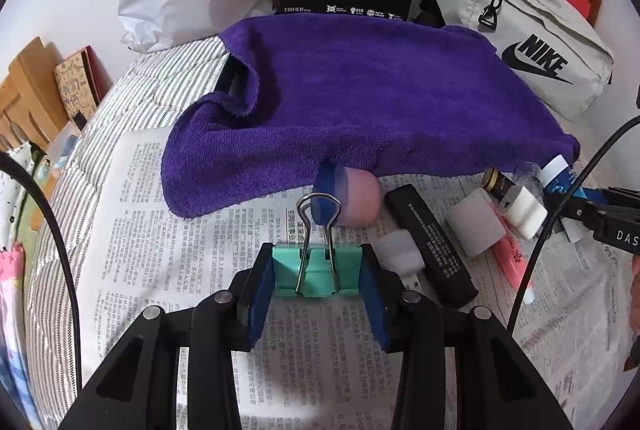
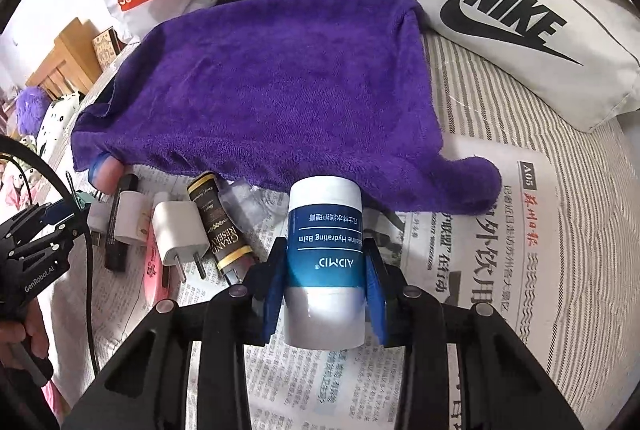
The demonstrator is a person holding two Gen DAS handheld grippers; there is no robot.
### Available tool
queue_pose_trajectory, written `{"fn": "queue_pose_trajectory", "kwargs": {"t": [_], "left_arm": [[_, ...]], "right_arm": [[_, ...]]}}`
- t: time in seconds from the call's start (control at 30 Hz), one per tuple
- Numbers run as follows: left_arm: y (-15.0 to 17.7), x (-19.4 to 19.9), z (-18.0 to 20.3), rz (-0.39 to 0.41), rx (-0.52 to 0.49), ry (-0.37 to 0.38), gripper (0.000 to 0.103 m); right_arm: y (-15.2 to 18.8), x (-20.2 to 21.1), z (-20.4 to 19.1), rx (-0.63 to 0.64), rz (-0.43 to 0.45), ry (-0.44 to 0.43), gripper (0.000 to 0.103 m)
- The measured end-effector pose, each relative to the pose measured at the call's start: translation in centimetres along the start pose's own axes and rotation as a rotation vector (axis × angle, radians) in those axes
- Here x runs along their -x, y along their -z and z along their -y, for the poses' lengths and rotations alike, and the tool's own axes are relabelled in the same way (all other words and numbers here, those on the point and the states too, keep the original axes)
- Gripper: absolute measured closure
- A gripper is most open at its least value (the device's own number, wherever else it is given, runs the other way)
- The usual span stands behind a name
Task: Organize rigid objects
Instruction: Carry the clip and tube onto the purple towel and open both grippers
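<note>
Left claw (image 1: 318, 272) clamped on teal binder clip (image 1: 316, 270), lifted just above the newspaper (image 1: 132, 230); right claw (image 2: 324, 270) gripping balm jar (image 2: 325, 262), both likely carried toward the row of small items beside the purple towel (image 1: 360, 98)

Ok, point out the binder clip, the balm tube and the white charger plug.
binder clip (image 1: 316, 272), left wrist view, on its teal body.
balm tube (image 2: 326, 250), right wrist view, on its blue label.
white charger plug (image 2: 178, 232), right wrist view, on its white housing.

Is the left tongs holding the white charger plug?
No, the left tongs grip a green binder clip; the white charger lies on the newspaper.
</note>
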State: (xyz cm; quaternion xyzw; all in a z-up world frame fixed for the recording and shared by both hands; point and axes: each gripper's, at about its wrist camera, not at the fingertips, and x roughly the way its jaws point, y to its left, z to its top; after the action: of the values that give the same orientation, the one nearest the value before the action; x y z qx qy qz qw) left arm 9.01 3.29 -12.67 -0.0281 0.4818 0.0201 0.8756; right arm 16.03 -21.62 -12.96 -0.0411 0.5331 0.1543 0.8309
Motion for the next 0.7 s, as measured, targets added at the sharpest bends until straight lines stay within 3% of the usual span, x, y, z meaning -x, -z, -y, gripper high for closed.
{"fn": "queue_pose_trajectory", "kwargs": {"t": [0.33, 0.7], "left_arm": [[0.5, 1.7, -2.3, 0.004, 0.066, 0.033, 0.064], [-0.9, 4.3, -1.8, 0.048, 0.032, 0.043, 0.064]], "right_arm": [[1.1, 2.3, 1.3, -0.033, 0.022, -0.010, 0.067], [1.1, 4.2, 1.6, -0.042, 0.053, -0.023, 0.067]]}}
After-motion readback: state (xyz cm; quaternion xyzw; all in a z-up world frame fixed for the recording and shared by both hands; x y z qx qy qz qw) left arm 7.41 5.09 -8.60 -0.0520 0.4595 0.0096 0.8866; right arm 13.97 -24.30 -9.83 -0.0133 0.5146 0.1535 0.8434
